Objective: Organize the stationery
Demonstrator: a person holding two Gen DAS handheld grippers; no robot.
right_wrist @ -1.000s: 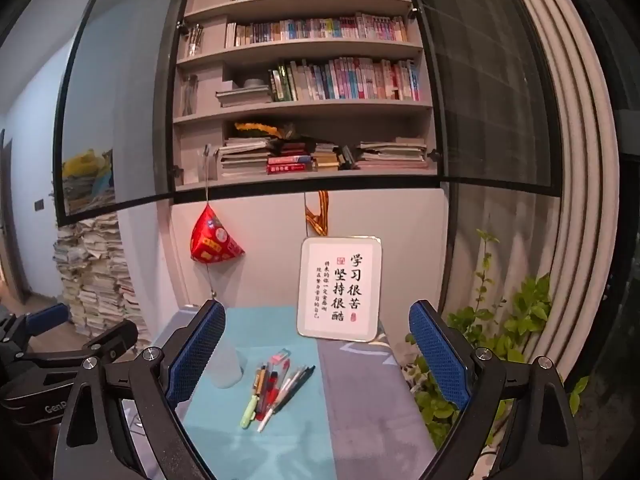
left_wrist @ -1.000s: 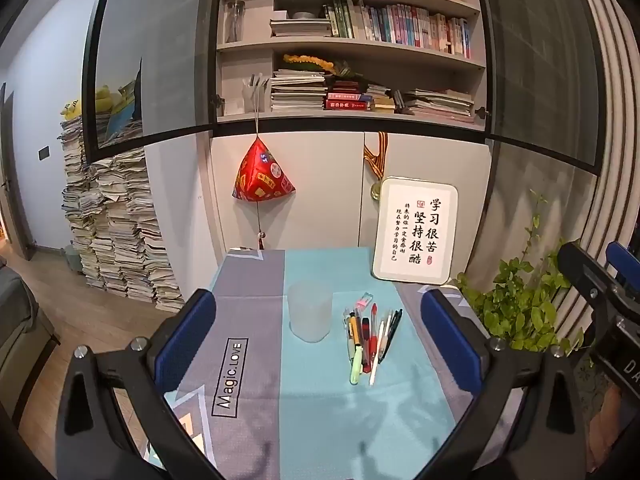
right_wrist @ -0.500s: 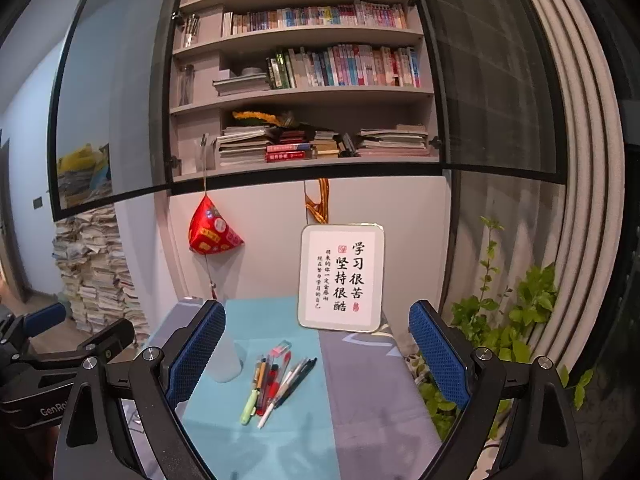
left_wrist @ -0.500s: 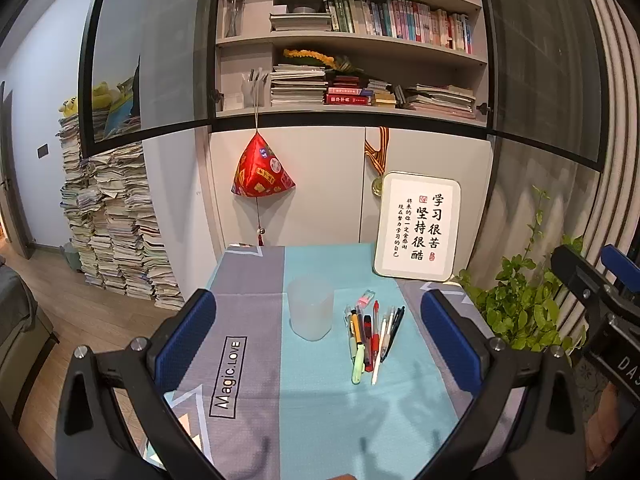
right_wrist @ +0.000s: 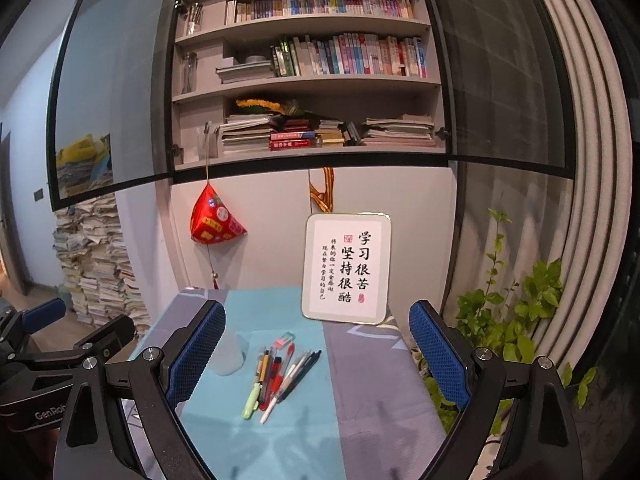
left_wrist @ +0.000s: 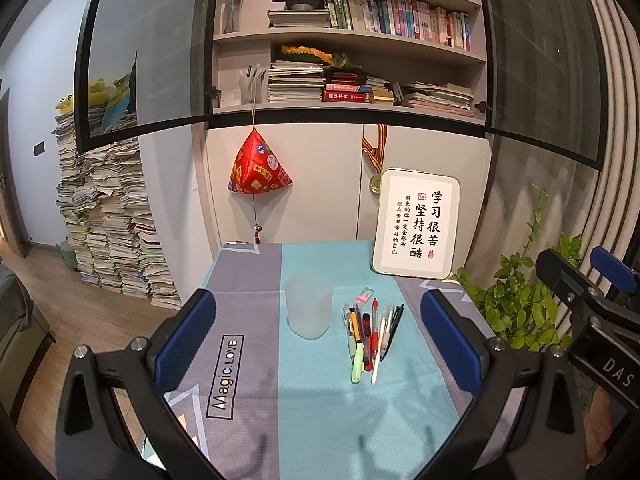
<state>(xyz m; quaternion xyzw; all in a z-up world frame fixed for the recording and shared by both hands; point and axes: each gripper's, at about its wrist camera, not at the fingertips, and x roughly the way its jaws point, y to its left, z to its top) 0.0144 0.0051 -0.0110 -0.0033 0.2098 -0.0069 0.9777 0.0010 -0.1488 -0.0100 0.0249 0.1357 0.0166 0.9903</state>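
Bookshelves (left_wrist: 344, 40) back a table (left_wrist: 312, 400) holding cup (left_wrist: 309, 306), pens (left_wrist: 370, 336), framed sign (left_wrist: 416, 224); both grippers' jaws released, empty.

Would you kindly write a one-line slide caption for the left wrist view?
Open left gripper above a tablecloth, facing a translucent cup beside a bundle of pens.

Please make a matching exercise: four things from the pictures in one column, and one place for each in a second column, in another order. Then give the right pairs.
Things:
1. translucent cup
2. pens
3. calligraphy sign
4. red pyramid ornament

Places:
A. hanging on a string in front of the cabinet
B. lying in a bundle on the teal cloth
C. propped upright at the table's far edge
D. standing just left of the bundle

Pairs: 1-D, 2-B, 3-C, 4-A
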